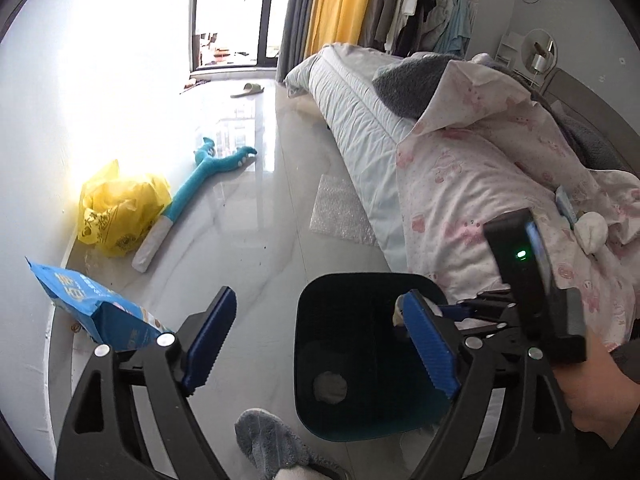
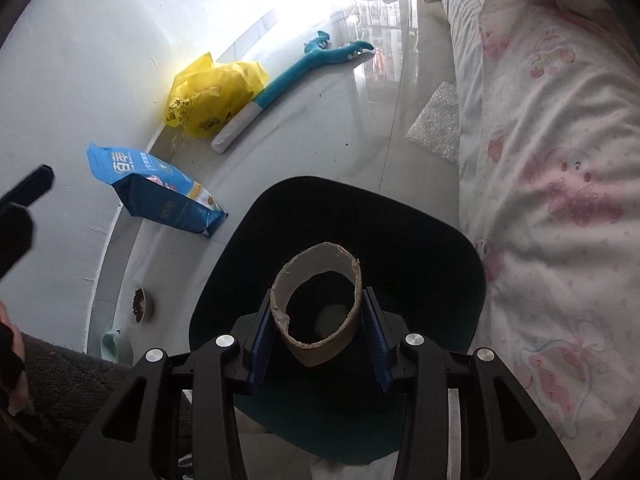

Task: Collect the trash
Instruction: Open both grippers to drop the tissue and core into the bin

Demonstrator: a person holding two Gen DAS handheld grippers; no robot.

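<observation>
A dark teal waste bin (image 1: 320, 292) stands on the floor beside the bed. At its bottom lies a white crumpled wad (image 1: 330, 386). My left gripper (image 1: 320, 344) is open above the bin's near rim, with nothing between its blue pads (image 1: 208, 340). In the right wrist view my right gripper (image 2: 318, 336) is shut on a brown cardboard tube (image 2: 316, 276), held over the bin (image 2: 420, 232) with the tube's open end facing the camera. The body of my right gripper (image 1: 520, 280) shows at the right in the left wrist view.
Along the wall lie a yellow plastic bag (image 2: 212, 96), a blue pet-food bag (image 2: 160, 196) and a teal plush toy (image 2: 296, 68). Bubble wrap (image 2: 436, 124) lies by the bed with its pink quilt (image 2: 540, 160), on which sits a white wad (image 1: 592, 228). A food bowl (image 2: 138, 304) is near the wall.
</observation>
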